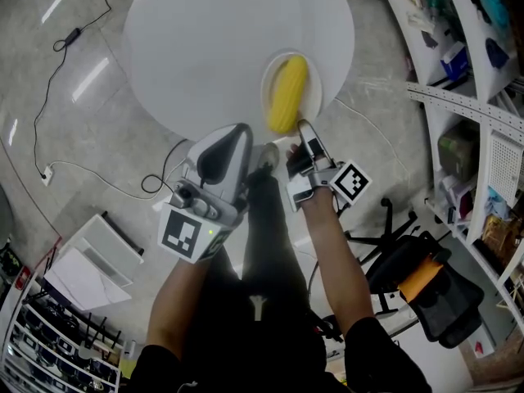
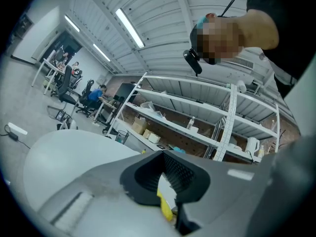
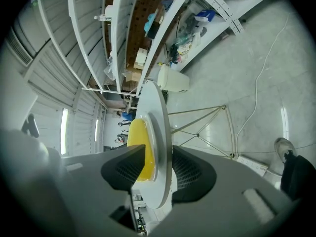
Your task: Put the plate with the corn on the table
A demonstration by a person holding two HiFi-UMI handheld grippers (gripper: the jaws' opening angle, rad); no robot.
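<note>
Right claw (image 1: 304, 131): clamped on the near rim of the one plate (image 1: 314, 88), which carries one corn cob (image 1: 288, 94) and sits at the near right edge of the one round white table (image 1: 213, 39), with open tabletop beyond. Left claw (image 1: 240, 133): jaws together on nothing, near the table edge. Shelves (image 1: 479, 129) and one chair (image 1: 422, 281) crowd the right, and a cable (image 1: 41, 97) crosses open floor on the left.

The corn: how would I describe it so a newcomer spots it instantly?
Start at the big round white table. At its near edge is a round white plate, its rim pinched by the right tool. The long yellow corn cob lying on it is the only coloured thing there.
</note>
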